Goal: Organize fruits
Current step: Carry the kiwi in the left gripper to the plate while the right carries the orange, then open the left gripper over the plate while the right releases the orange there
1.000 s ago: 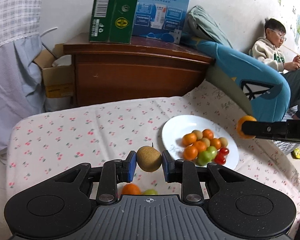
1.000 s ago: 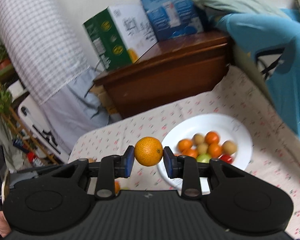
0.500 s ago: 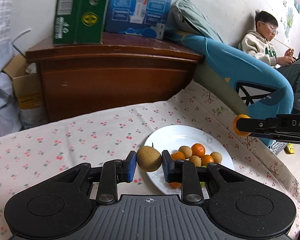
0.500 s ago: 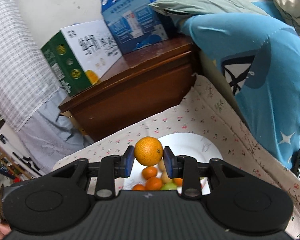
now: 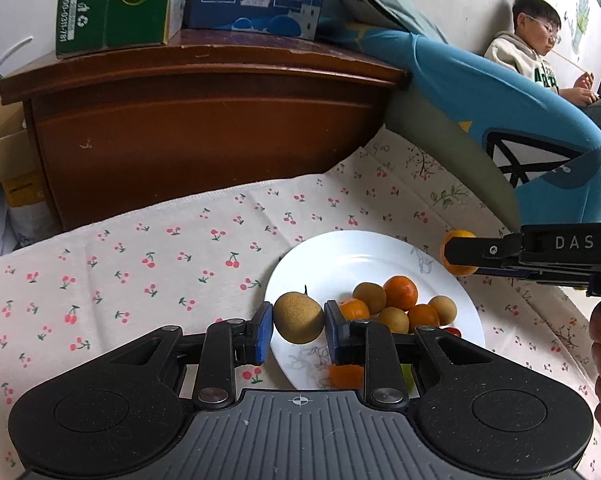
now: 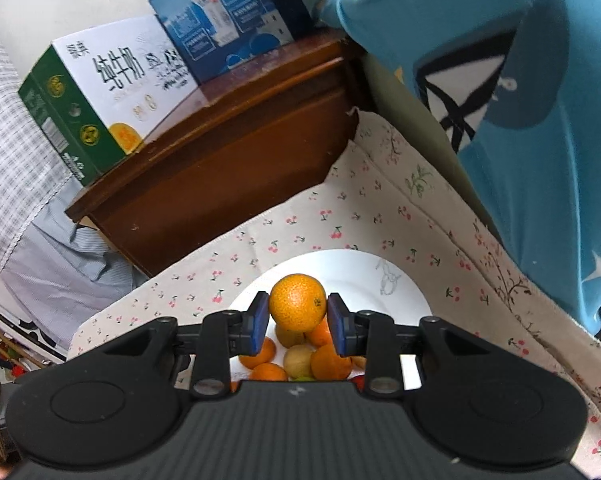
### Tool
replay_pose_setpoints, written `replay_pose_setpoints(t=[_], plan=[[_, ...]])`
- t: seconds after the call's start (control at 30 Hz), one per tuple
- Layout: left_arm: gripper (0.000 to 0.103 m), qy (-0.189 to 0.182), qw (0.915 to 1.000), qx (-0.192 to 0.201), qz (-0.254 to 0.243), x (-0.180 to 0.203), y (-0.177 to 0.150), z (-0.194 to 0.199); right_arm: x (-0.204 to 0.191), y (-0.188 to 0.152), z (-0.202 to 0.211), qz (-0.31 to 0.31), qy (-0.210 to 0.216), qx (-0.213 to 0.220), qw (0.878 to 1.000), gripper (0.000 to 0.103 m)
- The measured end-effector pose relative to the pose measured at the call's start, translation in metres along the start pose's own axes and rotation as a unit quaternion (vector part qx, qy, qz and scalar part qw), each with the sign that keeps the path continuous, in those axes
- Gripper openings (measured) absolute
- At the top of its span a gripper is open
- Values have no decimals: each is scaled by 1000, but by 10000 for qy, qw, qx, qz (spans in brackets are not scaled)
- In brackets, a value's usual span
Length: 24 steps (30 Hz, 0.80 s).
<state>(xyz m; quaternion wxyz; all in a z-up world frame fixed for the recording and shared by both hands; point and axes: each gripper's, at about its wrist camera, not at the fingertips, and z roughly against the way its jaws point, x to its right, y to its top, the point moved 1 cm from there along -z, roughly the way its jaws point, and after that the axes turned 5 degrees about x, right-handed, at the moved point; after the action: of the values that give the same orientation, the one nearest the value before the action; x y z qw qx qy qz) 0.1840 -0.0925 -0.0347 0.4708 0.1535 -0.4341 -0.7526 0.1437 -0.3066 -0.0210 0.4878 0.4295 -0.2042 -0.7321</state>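
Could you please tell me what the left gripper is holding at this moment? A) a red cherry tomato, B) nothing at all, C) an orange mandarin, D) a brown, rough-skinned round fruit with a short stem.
D: in the left wrist view the left gripper is shut on a brown round fruit with a short stem, above the near rim of the white plate; the mandarin is in the right gripper.
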Motion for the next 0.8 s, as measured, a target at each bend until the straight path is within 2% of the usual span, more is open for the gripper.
replay_pose_setpoints(t=[0.33,0.47,0.5,0.57,0.8], plan=[[25,-60,9998,-176,-85,8,-3,-20,12,-5,-24,-93,-282,-184,9994,32],[28,-49,9998,-155,-81,9,-3,-19,13,-5,-26,-150,-272,-198,9993,34],[30,-37,9999,-143,-63,10,-2,-18,13,-4,-25,-156,-266,-172,9994,35],[43,-40,10000,-33,6,10,2,-12,12,-3,-22,-179,-221,-126,9995,35],[48,-40,9997,187,154,6,17,9,2,3,-8,-115,-77,67,9999,35]])
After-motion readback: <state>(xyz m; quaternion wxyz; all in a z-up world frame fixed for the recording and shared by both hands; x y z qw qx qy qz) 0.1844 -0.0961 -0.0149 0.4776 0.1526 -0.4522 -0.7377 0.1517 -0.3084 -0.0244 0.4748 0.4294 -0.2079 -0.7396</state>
